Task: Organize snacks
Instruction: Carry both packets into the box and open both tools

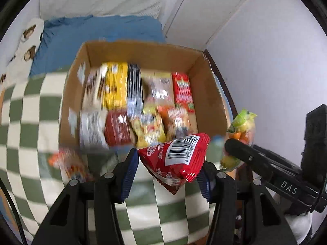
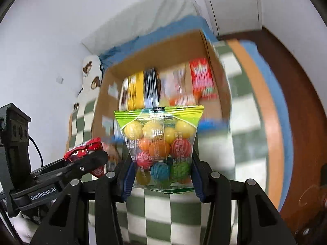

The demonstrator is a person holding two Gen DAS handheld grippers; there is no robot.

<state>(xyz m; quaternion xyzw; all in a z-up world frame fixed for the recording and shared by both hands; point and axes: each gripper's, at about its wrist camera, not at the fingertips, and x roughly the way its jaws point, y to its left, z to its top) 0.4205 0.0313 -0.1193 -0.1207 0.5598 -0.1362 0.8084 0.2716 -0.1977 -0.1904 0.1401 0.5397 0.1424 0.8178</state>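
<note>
1. Left wrist view: bedroom with white walls, a door [image 1: 190,10], blue sheet [image 1: 102,32] and green-and-white checked blanket [image 1: 30,122].
2. On the blanket, an open cardboard box [image 1: 210,102] filled with blurred snack packs.
3. Just beside the box's near left corner, one loose pack [image 1: 71,163] on the blanket.
4. Left gripper [image 1: 167,173] pinching a red packet [image 1: 173,159], barcode up, before the box's near wall.
5. At right, the right gripper [image 1: 235,149] clamped on a gumball bag [image 1: 241,130].
6. Right wrist view: same blanket [image 2: 184,220], bear-print pillow [image 2: 92,75] by the wall, wooden floor [image 2: 296,122] at right.
7. Right gripper [image 2: 161,175] pressed onto the upright gumball bag [image 2: 159,143], in front of the box [image 2: 163,47].
8. Lower left, the left gripper [image 2: 92,159] gripping the red packet [image 2: 81,149].
</note>
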